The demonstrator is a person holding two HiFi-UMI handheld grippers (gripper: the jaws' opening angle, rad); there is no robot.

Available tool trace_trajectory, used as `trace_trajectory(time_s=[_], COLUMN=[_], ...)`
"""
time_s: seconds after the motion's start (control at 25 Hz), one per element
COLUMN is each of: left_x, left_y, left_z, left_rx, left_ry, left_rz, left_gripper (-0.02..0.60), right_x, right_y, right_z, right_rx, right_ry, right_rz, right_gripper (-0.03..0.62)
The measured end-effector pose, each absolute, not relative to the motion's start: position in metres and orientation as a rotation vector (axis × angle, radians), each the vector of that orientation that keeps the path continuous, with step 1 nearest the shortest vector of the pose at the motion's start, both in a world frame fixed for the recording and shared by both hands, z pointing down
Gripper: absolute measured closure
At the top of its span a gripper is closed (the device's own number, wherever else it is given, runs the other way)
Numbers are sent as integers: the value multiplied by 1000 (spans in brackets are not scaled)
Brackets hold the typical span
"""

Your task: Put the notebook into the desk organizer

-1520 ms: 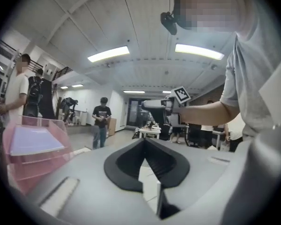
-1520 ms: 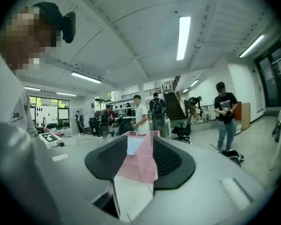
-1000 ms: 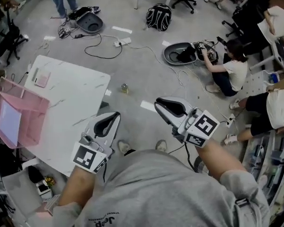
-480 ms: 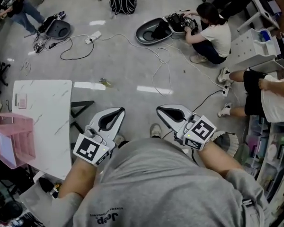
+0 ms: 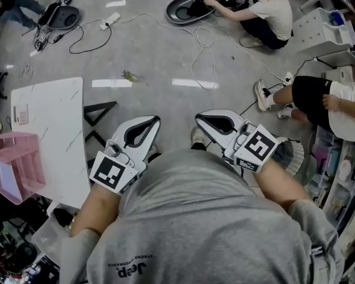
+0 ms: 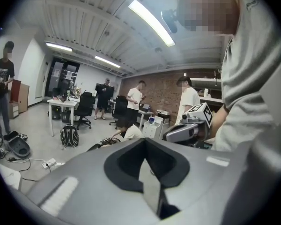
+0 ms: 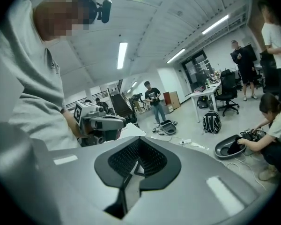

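A pink desk organizer (image 5: 15,164) stands at the near left end of the white table (image 5: 53,141). A small pinkish notebook (image 5: 21,113) lies flat at the table's far left edge. Both grippers hang close in front of my torso, over the floor and right of the table. My left gripper (image 5: 143,123) is shut and empty, its jaws meeting in the left gripper view (image 6: 146,142). My right gripper (image 5: 213,120) is shut too, with nothing between the jaws (image 7: 139,143). Each gripper shows in the other's view, the right gripper (image 6: 189,128) and the left gripper (image 7: 96,123).
Cables and a power strip (image 5: 109,21) trail across the grey floor. A person (image 5: 266,13) sits by an open case at the top right, and another person's legs (image 5: 307,96) reach in from the right. Shelves (image 5: 337,176) line the right edge. A small bottle (image 5: 129,75) lies on the floor.
The head view has swung, so the table and organizer slid toward the left edge of the picture. Both grippers have drawn in closer to the torso and stay empty.
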State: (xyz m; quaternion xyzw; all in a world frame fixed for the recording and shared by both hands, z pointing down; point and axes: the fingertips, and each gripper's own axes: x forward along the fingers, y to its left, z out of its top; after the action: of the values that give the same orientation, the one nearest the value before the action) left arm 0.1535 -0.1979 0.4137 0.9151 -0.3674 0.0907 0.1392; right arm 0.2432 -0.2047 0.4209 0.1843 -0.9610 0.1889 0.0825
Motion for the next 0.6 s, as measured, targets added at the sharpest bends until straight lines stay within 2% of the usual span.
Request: trace_trajectory(time_s=[0.32,0.6], left_x=[88,60], left_y=[-206,-231], left_z=[414,402], left_rx=[2614,2677], left_ry=[-1238,-1297], left_rz=[192,205], left_gripper=[523,523], right_x=[213,183], right_y=[-225,-258], right_z=[412,394], right_rx=[557,510], right_ry=[-2861,-2877], right_rz=[496,342], right_gripper=[592,592])
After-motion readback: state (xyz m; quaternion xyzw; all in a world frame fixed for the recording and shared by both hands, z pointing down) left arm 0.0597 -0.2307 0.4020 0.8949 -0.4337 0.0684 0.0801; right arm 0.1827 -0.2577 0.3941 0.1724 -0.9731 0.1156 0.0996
